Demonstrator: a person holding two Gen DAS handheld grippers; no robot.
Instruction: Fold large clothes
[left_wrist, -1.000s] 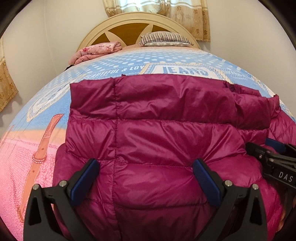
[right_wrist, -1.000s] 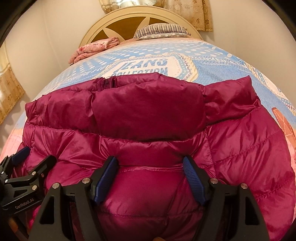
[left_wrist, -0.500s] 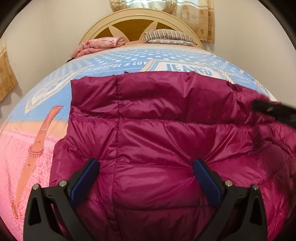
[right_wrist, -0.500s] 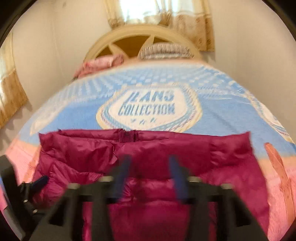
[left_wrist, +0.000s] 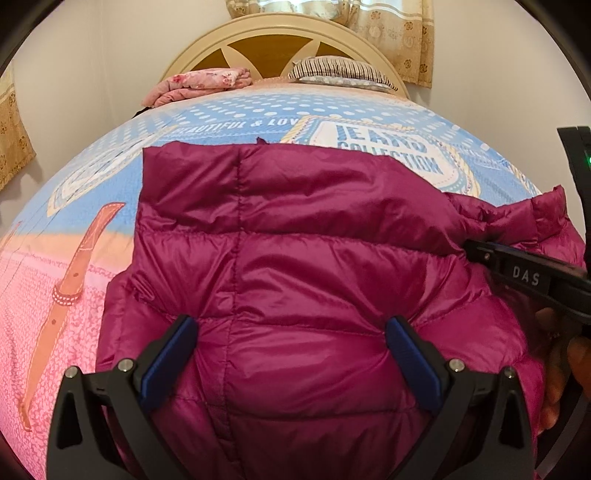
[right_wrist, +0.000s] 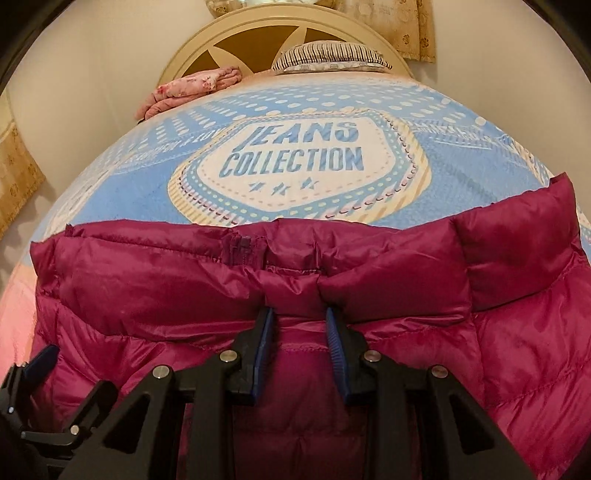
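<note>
A magenta puffer jacket (left_wrist: 314, 258) lies spread on the bed and fills the lower half of both views. My left gripper (left_wrist: 291, 339) stands open over its quilted panel, the blue pads (left_wrist: 170, 354) wide apart and resting on the fabric. The right gripper (right_wrist: 299, 325) is shut on a bunched fold of the jacket (right_wrist: 221, 280) just below the zipped edge, with fabric pinched between its pads (right_wrist: 264, 332). In the left wrist view the right gripper (left_wrist: 517, 269) shows at the right edge, with a hand behind it. The left gripper (right_wrist: 37, 369) sits at the bottom left of the right wrist view.
The bedspread (right_wrist: 295, 155) is blue and pink with a "JEANS COLLECTION" print. At the head of the bed are a cream headboard (left_wrist: 280, 40), a folded pink floral cloth (left_wrist: 199, 83) and a striped pillow (left_wrist: 340, 70). Walls and curtains close in behind and at both sides.
The right gripper's jaws went from wide apart to pinched on a fold of the jacket, and it shifted across the bed with the fabric. The left gripper stayed open in place.
</note>
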